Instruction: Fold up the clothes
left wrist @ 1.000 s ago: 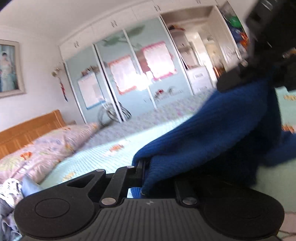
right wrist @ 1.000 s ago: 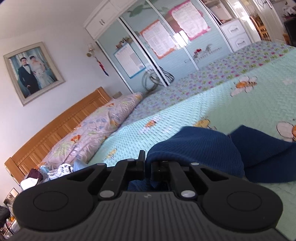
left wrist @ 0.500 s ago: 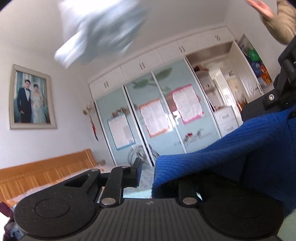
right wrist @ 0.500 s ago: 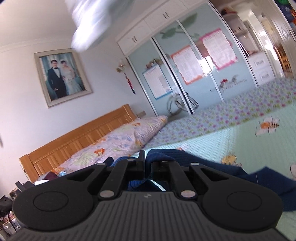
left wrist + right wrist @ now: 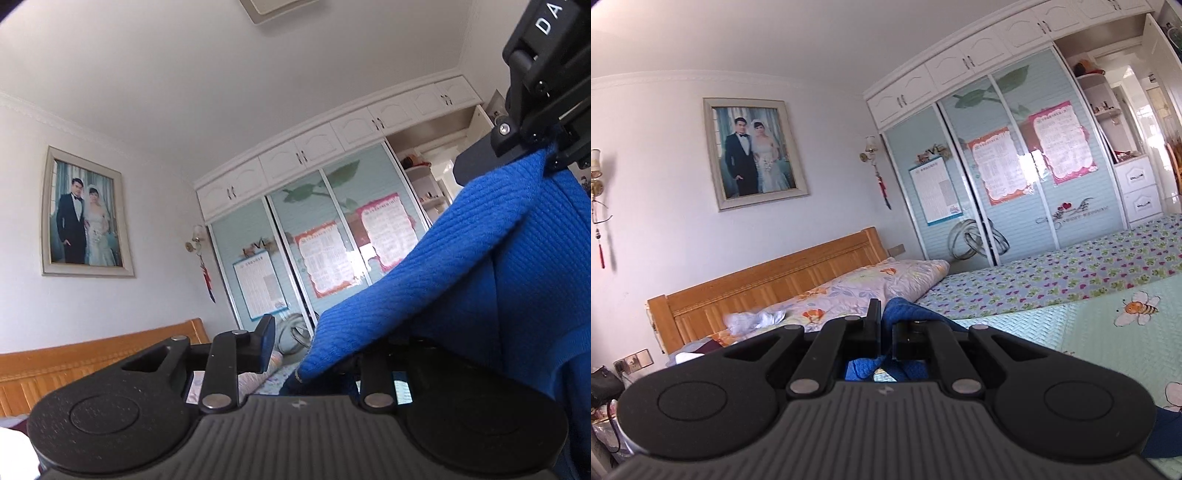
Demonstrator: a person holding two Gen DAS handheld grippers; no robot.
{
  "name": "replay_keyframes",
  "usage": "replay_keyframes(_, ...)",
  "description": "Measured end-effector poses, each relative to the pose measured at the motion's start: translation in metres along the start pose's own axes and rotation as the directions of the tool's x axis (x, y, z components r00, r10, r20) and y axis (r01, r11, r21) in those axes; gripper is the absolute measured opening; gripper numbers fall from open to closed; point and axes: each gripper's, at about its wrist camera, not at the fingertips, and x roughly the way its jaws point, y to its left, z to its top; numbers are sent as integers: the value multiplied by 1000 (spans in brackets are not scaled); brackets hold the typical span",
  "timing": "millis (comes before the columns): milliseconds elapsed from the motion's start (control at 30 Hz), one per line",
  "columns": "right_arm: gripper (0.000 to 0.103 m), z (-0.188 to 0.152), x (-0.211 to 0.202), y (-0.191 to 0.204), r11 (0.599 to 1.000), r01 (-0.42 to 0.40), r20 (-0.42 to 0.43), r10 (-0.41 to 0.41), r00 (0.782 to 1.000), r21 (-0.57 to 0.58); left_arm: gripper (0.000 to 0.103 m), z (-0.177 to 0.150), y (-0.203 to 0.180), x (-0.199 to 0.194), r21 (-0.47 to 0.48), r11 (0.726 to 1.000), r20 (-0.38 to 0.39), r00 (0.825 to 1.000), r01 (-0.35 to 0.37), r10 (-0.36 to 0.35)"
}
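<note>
A blue knit sweater (image 5: 461, 280) hangs stretched between my two grippers, lifted off the bed. In the left wrist view it slopes down from the right gripper (image 5: 543, 147), which pinches its top edge at the upper right. Its lower fold lies over the right finger of my left gripper (image 5: 299, 347). The left finger (image 5: 267, 341) stands apart from the cloth with background showing in the gap. In the right wrist view my right gripper (image 5: 884, 321) is shut on a bunch of the sweater (image 5: 905, 308), and more of it trails at the lower right (image 5: 1167, 428).
Below lies a bed with a mint quilted cover (image 5: 1108, 354) printed with bees. A floral duvet (image 5: 871, 288), a pale cloth (image 5: 753, 319) and a wooden headboard (image 5: 768, 280) are at its head. A wardrobe with sliding doors (image 5: 997, 192) fills the far wall.
Both grippers have risen and tilted up, carrying the sweater off the bed. The left finger has drawn away from the cloth. A pale cloth that blurred overhead half a second ago has left the top.
</note>
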Motion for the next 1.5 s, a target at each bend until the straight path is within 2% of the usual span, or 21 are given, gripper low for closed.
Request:
replay_keyframes(133, 6, 13, -3, 16, 999, -19, 11, 20, 1000, -36, 33, 15, 15, -9, 15, 1000, 38, 999, -4, 4)
replay_keyframes(300, 6, 58, -18, 37, 995, -64, 81, 70, 994, -78, 35, 56, 38, -18, 24, 999, 140, 990, -32, 29)
replay_keyframes(467, 6, 106, -31, 54, 986, -112, 125, 127, 984, -121, 41, 102, 61, -20, 13, 998, 205, 977, -64, 60)
replay_keyframes(567, 6, 128, -30, 55, 985, -126, 124, 141, 982, -122, 44, 118, 64, -12, 49, 994, 211, 974, -97, 84)
replay_keyframes(667, 6, 133, -10, 48, 986, -133, 102, 143, 984, -100, 50, 114, 64, 10, 99, 987, 154, 982, -130, 113)
replay_keyframes(733, 9, 123, 22, 38, 991, -118, 24, 120, 993, -65, 54, 96, 65, 34, 137, 980, 70, 988, -143, 135)
replay_keyframes(767, 12, 112, 44, 29, 994, -100, -41, 99, 994, -33, 59, 75, 63, 47, 155, 979, -3, 991, -133, 135)
replay_keyframes(800, 15, 100, 66, 19, 997, -79, -111, 78, 991, -1, 60, 53, 59, 61, 172, 978, -83, 988, -117, 133)
replay_keyframes(833, 17, 83, 89, 6, 998, -45, -194, 53, 980, 48, 60, 27, 57, 75, 185, 979, -178, 976, -90, 123)
replay_keyframes(867, 28, 62, 105, -12, 994, 11, -265, 18, 964, 106, 59, -2, 55, 89, 193, 979, -279, 954, -59, 112)
replay_keyframes(900, 33, 39, 119, -31, 984, 74, -332, -16, 943, 162, 57, -32, 53, 98, 191, 981, -370, 924, -29, 100)
replay_keyframes(967, 34, -6, 137, -67, 949, 175, -444, -43, 895, 262, 56, -88, 50, 98, 176, 984, -498, 865, 27, 65)
replay_keyframes(1033, 35, -49, 129, -92, 925, 188, -485, -4, 874, 331, 56, -136, 45, 87, 163, 984, -579, 815, 74, 35)
replay_keyframes(1067, 38, -66, 118, -99, 923, 192, -490, -5, 872, 333, 56, -149, 44, 81, 164, 983, -586, 810, 82, 30)
replay_keyframes(1133, 47, -98, 95, -111, 924, 199, -493, -12, 870, 328, 58, -169, 45, 70, 173, 981, -584, 812, 90, 29)
replay_keyframes(1200, 61, -123, 66, -108, 937, 204, -473, -49, 880, 282, 68, -171, 45, 62, 169, 979, -555, 832, 113, 0)
replay_keyframes(1267, 69, -138, 44, -102, 956, 210, -452, -97, 887, 206, 84, -165, 48, 63, 176, 972, -511, 858, 153, -43)
replay_keyframes(1333, 73, -154, 27, -96, 973, 208, -441, -143, 886, 103, 90, -160, 43, 64, 189, 959, -473, 875, 213, -101)
replay_keyframes(1400, 76, -161, 30, -96, 980, 197, -447, -168, 879, 18, 92, -152, 32, 62, 173, 943, -456, 872, 286, -180)
replay_keyframes(1500, 77, -172, 34, -104, 982, 181, -475, -187, 860, -59, 92, -145, 20, 64, 118, 917, -459, 840, 382, -291)
